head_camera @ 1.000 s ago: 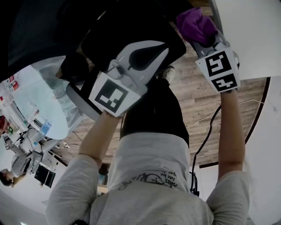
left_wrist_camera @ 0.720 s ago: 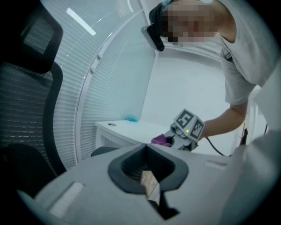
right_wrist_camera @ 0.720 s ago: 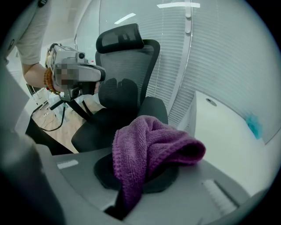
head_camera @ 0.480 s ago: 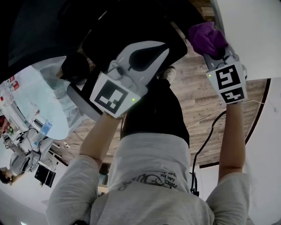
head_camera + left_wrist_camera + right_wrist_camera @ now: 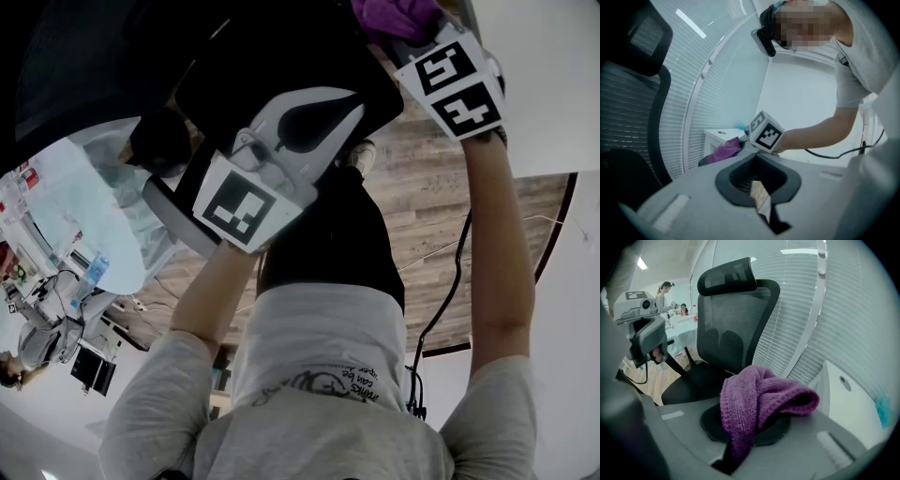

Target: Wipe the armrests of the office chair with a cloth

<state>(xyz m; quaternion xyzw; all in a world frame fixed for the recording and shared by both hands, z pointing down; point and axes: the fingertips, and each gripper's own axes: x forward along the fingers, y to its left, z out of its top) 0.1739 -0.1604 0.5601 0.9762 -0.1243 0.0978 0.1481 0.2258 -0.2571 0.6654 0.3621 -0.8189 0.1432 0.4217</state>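
The purple cloth (image 5: 759, 404) is bunched in a thick fold on top of the right gripper (image 5: 740, 453). Its jaws are clamped on the cloth's lower tail, and the rest bulges up and forward over the dark recess in the gripper's body. In the head view the cloth sits just beyond that gripper's marker cube (image 5: 453, 77), pressed against a dark part of the office chair (image 5: 731, 324). Which part it touches cannot be told. Straight ahead of the right gripper stands the chair's black mesh back, with the headrest (image 5: 729, 275) above it and the seat (image 5: 689, 380) low and to the left. To the right of the gripper is a white cabinet (image 5: 853, 399), and behind the chair hang pale window blinds (image 5: 801, 310). The left gripper (image 5: 761, 206) has its jaws drawn together with nothing gripped between them. It points past the chair, which lies off to its left, towards the right gripper and the cloth a little ahead. The person's forearm (image 5: 820, 133) reaches in from its right. Below both grippers in the head view is a wooden floor (image 5: 422, 206), and a black cable (image 5: 441, 309) trails down alongside the right arm. Far to the left of the right gripper, a person (image 5: 661, 294) stands at a table in the background.
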